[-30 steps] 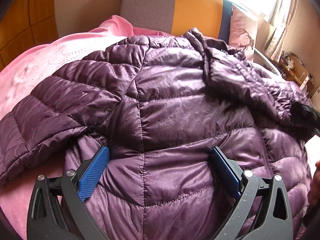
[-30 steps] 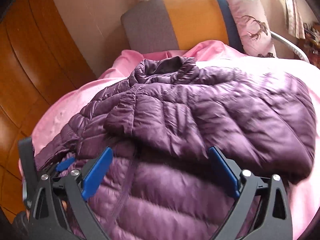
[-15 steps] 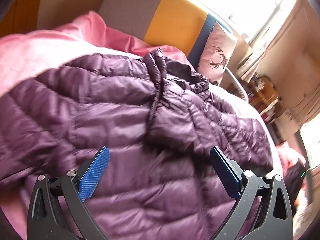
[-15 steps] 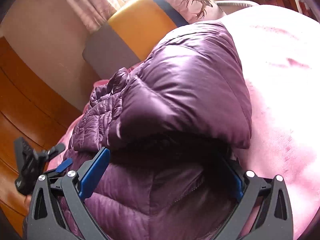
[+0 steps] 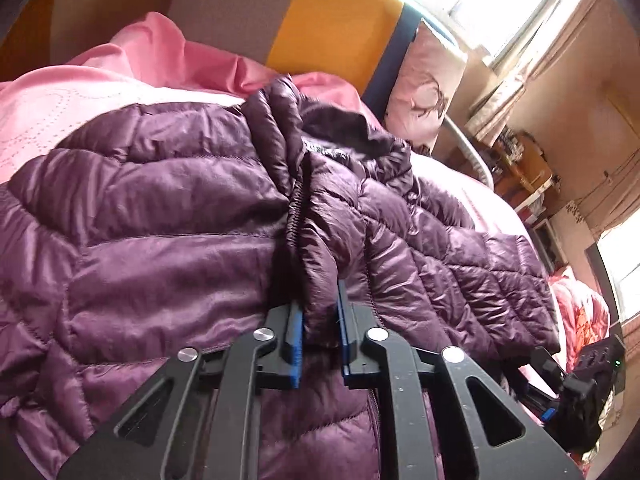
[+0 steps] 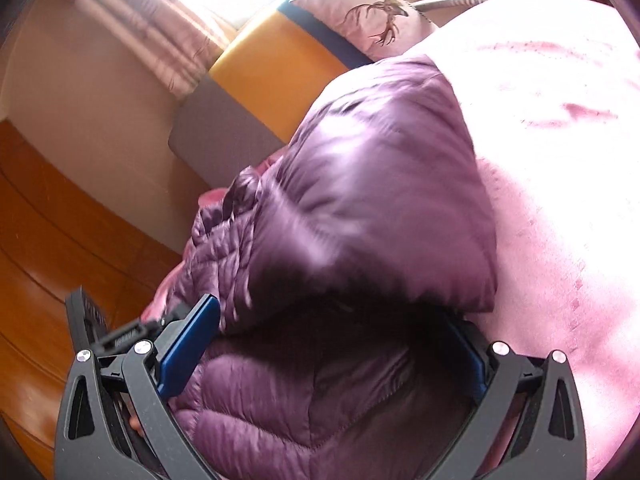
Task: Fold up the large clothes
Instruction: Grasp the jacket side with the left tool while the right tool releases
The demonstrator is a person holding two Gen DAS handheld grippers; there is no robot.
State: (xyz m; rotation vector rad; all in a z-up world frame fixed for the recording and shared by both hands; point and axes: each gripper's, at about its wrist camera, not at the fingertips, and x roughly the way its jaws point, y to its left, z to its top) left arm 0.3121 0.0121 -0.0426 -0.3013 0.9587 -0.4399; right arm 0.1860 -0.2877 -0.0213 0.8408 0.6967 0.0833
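Note:
A quilted purple down jacket (image 5: 160,240) lies spread on a pink bed, collar toward the headboard. My left gripper (image 5: 320,332) is closing its jaws on a raised fold of the jacket's front edge by the zipper, and the blue pads press the fabric from both sides. In the right wrist view the jacket (image 6: 360,200) fills the middle. My right gripper (image 6: 332,344) stands open at the jacket's side edge, one blue finger (image 6: 188,344) beside the fabric and the other tucked in shadow under a folded flap. The right gripper (image 5: 580,384) also shows at the right of the left wrist view.
The pink bedspread (image 6: 560,160) extends right of the jacket. A grey, orange and blue headboard (image 5: 320,28) and a deer-print pillow (image 5: 424,88) stand at the far end. A wooden wall (image 6: 60,220) runs along the left; cluttered shelves (image 5: 528,168) are at the right.
The left jaws went from wide open to closed on a fold of the jacket's front edge. The right gripper rolled and moved in at the jacket's side, under a flap.

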